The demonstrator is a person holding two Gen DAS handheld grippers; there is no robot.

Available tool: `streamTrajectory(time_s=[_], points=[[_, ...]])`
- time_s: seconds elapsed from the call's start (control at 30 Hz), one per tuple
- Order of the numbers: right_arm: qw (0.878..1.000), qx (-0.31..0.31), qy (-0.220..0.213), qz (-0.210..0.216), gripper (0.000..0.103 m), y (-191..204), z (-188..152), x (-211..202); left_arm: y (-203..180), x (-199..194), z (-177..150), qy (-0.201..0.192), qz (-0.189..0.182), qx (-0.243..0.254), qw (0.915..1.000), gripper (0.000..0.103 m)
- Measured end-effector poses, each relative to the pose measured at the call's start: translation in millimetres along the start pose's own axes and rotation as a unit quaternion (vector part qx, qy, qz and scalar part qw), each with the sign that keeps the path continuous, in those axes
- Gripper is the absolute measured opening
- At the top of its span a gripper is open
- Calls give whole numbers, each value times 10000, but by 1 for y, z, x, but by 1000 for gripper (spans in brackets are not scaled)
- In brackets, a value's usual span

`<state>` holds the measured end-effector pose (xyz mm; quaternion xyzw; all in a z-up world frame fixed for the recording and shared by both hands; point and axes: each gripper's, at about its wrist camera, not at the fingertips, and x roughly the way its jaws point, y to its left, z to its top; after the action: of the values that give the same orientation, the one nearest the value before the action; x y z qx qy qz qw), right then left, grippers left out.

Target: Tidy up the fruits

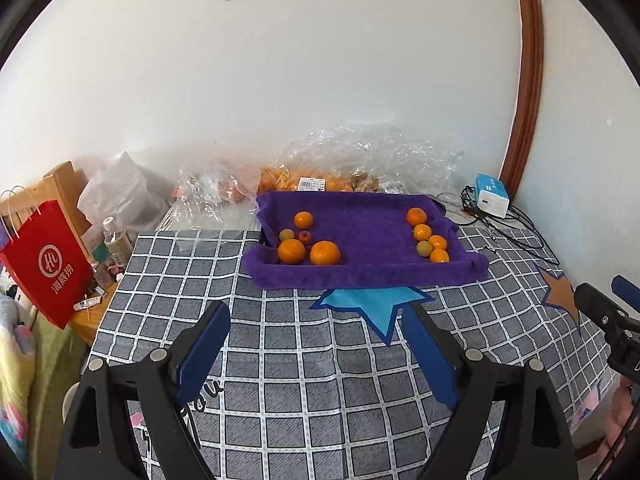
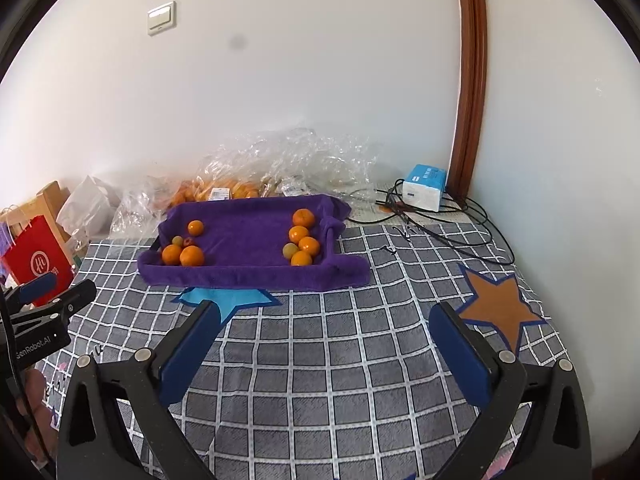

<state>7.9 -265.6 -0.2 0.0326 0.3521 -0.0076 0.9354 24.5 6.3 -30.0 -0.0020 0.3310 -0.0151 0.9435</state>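
A purple towel-lined tray (image 1: 368, 236) sits on a bench covered with a grey checked cloth (image 1: 280, 360), and the fruits all lie inside it in two groups. At the tray's left end are three oranges (image 1: 291, 251), a small greenish fruit (image 1: 286, 235) and a small red fruit (image 1: 305, 236), clustered close together. At the tray's right end four smaller oranges (image 1: 422, 232) and another greenish fruit (image 1: 424, 248) run in a line along the wall. The middle of the tray is bare towel.

The left hand-held gripper (image 1: 316, 344) stands over the cloth on the near side of the tray, well apart from it, jaws spread wide with nothing between them. The right hand-held gripper (image 2: 326, 338) also stands on the near side of the tray, well apart, jaws at their widest and empty; only checked cloth shows between its blue pads (image 2: 460, 354).

A blue star patch (image 1: 372, 306) lies on the cloth just at the tray's near edge, an orange-brown star patch (image 2: 498, 306) off the tray's right. Behind the tray lie crumpled clear plastic bags (image 1: 360, 160) with more oranges inside, and a blue and white box (image 2: 424, 186) with black cables (image 2: 460, 228) behind its right corner. A red paper bag (image 1: 48, 262) stands far to the tray's left.
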Motion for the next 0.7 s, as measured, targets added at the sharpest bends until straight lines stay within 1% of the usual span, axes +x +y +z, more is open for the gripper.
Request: streamTrajectory(time_s=[0.17, 0.37, 0.5, 0.7], points=[[10000, -18, -54, -8, 102, 4, -5, -15, 0, -12, -7, -101, 70, -8, 9999, 88], [10000, -1, -49, -48, 102, 7, -6, -21, 3, -18, -8, -133, 133, -22, 9998, 88], [10000, -25, -60, -66, 102, 9, -6, -22, 6, -22, -7, -178, 121, -85, 9997, 88], [10000, -46, -47, -68, 102, 12, -7, -23, 3, -24, -7, -195, 79, -15, 9998, 88]])
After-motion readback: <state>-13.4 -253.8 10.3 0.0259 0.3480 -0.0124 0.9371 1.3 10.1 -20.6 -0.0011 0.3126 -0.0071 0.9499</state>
